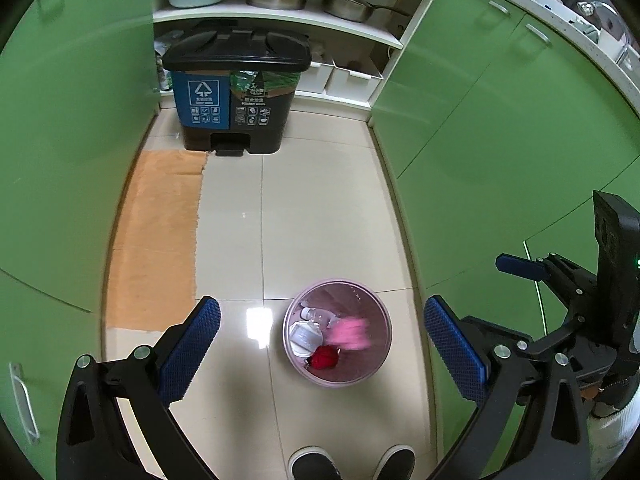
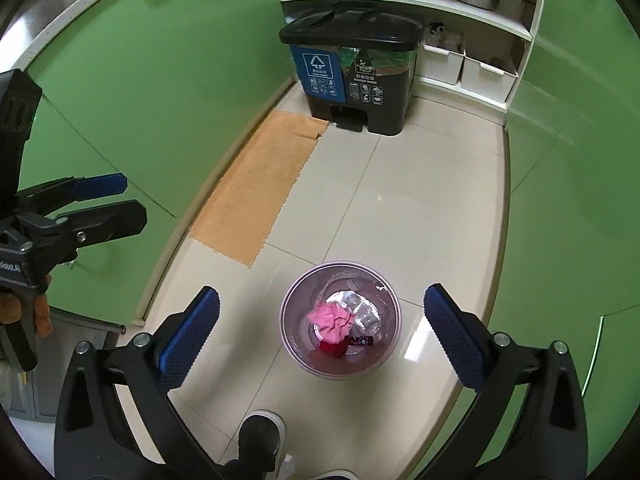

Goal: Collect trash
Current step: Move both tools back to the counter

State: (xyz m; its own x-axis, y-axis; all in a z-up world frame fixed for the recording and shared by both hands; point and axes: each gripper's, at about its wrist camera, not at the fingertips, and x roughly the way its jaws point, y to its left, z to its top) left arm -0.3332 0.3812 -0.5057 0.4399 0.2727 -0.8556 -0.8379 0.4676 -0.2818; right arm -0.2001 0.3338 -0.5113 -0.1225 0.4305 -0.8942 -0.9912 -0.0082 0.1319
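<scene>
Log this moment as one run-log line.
left gripper: open, empty | right gripper: open, empty | pink wastebasket: on floor, holds trash | pedal bin: lid closed

**Bin labels you can read**

On the two-part pedal bin (image 1: 236,92), your dark right panel (image 1: 256,110) reads "Kitchen waste"; the blue left panel (image 1: 203,98) carries a white triangular arrow sign. Its smaller lettering and icons are too small for you to make out.

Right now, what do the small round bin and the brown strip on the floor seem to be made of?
The small round bin looks like translucent pinkish plastic: the floor shows faintly through its smooth wall. The brown strip looks like matte cardboard, flat with a ragged torn edge, though paper is possible.
</scene>
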